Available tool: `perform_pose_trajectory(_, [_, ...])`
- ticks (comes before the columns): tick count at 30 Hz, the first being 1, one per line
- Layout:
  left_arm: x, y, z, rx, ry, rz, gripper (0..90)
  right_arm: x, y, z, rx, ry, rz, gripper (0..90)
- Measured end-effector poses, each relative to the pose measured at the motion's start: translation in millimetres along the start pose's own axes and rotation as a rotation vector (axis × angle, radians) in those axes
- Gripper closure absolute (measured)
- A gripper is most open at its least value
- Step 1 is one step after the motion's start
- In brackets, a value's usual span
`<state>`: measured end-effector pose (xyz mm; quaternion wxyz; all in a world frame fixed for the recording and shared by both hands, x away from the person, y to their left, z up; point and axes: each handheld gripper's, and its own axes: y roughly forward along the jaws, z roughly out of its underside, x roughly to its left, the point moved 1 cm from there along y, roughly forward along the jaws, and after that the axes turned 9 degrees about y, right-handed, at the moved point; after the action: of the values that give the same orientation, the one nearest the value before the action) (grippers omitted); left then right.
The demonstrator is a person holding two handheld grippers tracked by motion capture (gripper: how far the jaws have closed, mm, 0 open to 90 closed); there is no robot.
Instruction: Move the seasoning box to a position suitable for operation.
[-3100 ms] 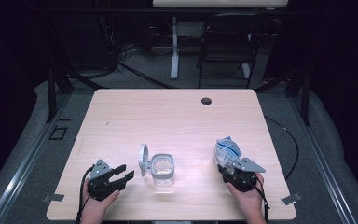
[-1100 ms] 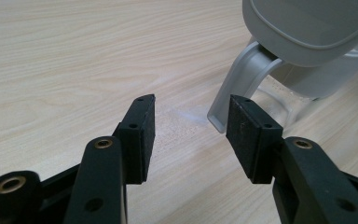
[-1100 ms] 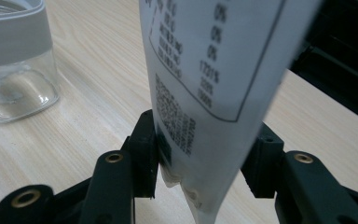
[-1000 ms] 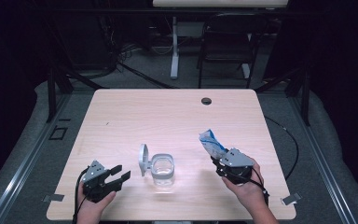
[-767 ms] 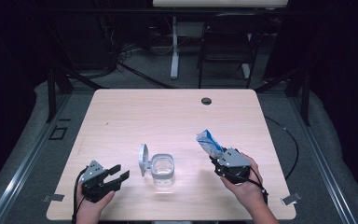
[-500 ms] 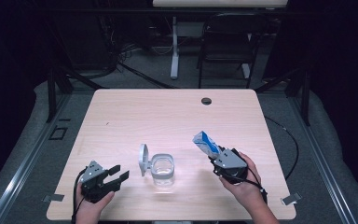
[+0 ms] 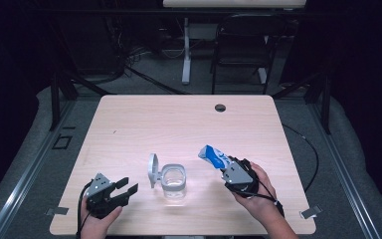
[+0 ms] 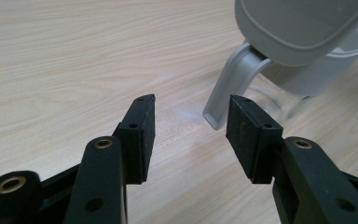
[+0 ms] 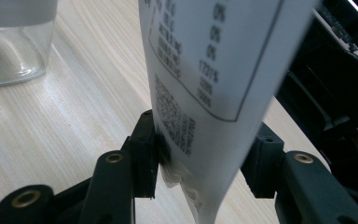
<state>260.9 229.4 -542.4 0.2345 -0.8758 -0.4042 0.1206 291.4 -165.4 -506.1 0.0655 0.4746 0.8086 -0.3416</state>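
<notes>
The clear jar (image 7: 173, 181) stands near the front edge of the table (image 7: 179, 119), with its grey lid (image 7: 152, 169) tipped up on its left side. The right gripper (image 7: 224, 167) is just right of the jar and squeezes a blue and white packet (image 7: 213, 156), which leans toward the jar. The left gripper (image 7: 127, 188) sits left of the jar, jaws wide with nothing in them. Behind the jar the table is bare up to a small dark hole (image 7: 220, 107) near the back edge.
</notes>
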Motion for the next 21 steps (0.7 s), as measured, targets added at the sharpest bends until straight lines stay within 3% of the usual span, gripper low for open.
perform_pose_trajectory(10, [-3.8,-15.9,-1.3,-0.001,0.004,-0.019,52.8,6.2,0.4,-5.1,-0.010,-0.009,-0.003,53.9])
perform_pose_trajectory(21, [-0.7,-19.1,-0.1,-0.010,-0.006,-0.026,52.8,11.5,3.6,-8.6,-0.004,-0.036,-0.007,53.9])
